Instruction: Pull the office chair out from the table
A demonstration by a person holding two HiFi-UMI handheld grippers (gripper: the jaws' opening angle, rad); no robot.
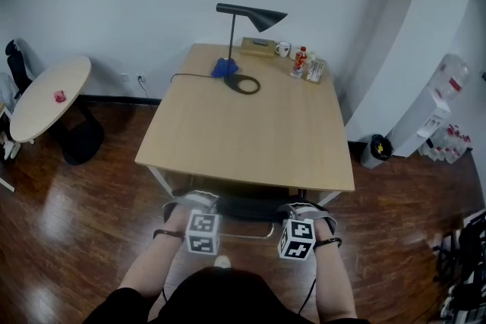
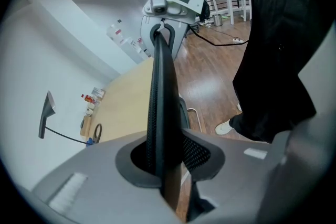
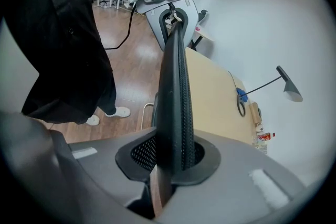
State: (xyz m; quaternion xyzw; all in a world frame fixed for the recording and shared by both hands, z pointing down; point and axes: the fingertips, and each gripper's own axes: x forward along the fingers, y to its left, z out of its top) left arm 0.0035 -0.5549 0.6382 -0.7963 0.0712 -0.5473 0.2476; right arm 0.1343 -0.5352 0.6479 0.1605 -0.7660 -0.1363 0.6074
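Office chair (image 1: pixel 243 207) tucked under near edge of tabletop (image 1: pixel 250 125); left claw (image 1: pixel 197 201) and right claw (image 1: pixel 304 210) each pinch its top edge.

Bright even light, glare on floor (image 1: pixel 64 212), fisheye bending, dark vignetted corners

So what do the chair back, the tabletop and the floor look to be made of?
Chair back: black mesh stretched on a smooth, probably plastic rim; the weave shows.
Tabletop: pale matte wood look with faint grain, likely laminate or veneer.
Floor: dark glossy wood planks, or a lookalike; seams and bright reflections show.
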